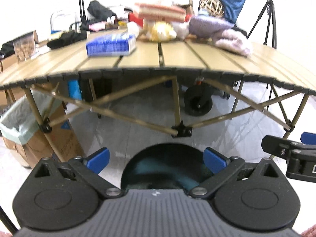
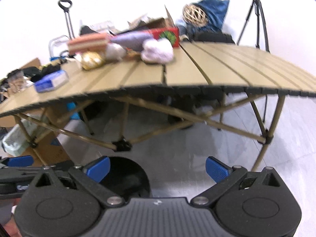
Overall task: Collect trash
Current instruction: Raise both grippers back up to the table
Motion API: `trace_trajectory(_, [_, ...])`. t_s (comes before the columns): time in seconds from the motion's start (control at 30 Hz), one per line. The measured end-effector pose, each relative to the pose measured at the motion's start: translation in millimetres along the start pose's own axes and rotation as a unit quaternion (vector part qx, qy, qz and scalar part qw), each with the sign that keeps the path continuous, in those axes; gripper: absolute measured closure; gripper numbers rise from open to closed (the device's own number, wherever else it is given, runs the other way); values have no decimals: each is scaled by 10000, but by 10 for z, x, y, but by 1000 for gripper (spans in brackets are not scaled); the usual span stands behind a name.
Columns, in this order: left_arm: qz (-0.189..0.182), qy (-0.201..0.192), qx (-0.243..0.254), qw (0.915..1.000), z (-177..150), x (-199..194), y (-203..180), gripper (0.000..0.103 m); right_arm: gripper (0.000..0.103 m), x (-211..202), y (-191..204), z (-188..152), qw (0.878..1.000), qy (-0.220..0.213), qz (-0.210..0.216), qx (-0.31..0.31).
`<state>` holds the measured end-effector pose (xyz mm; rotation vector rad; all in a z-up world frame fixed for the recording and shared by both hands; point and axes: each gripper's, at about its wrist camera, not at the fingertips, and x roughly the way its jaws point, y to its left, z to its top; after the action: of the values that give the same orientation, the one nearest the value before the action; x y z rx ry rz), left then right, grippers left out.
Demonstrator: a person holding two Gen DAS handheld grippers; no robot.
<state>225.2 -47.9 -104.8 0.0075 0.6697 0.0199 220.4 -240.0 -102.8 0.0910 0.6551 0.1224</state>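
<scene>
A folding slatted table (image 1: 177,57) (image 2: 227,67) stands in front of both grippers. At its far side lie a crumpled yellow wrapper (image 1: 162,31) (image 2: 91,60) and pale crumpled wads (image 1: 233,41) (image 2: 158,50). A blue tissue pack (image 1: 111,44) (image 2: 51,81) lies nearer the left. My left gripper (image 1: 157,160) is open and holds nothing, low in front of the table, over a dark round bin (image 1: 162,167) (image 2: 126,175) on the floor. My right gripper (image 2: 157,168) is open and holds nothing too, just right of the bin; its finger (image 1: 280,148) shows at the left view's right edge.
A cardboard box lined with a pale green bag (image 1: 17,122) (image 2: 13,140) stands on the floor by the table's left leg. Boxes, a red carton (image 2: 167,35), a wicker ball (image 1: 210,5) and a blue bag crowd the table's back. A tripod (image 1: 270,19) stands at the right.
</scene>
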Motion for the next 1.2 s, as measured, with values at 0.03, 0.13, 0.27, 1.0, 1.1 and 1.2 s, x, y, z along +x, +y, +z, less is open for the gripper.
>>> trace_trajectory(0.03, [11, -94, 27, 10000, 10, -41, -7, 0, 0, -51, 8, 15, 9999, -98, 72, -17])
trace_trajectory(0.13, [71, -392, 97, 9992, 58, -150, -19, 0, 0, -191, 12, 75, 9989, -414, 202, -66])
trace_trajectory(0.27, [82, -634, 84, 9979, 144, -229, -9, 0, 0, -325, 0, 165, 9964, -806, 255, -116])
trace_trajectory(1.0, [178, -1351, -290, 9902, 697, -313, 241, 0, 0, -346, 211, 628, 9785, -1963, 255, -585])
trace_trajectory(1.1, [165, -1354, -363, 9900, 760, -280, 278, 0, 0, -258, 200, 705, 9796, -1931, 292, -482])
trace_trajectory(1.2, [159, -1435, -460, 9884, 830, -267, 325, 0, 0, -191, 173, 760, 9792, -1960, 371, -364])
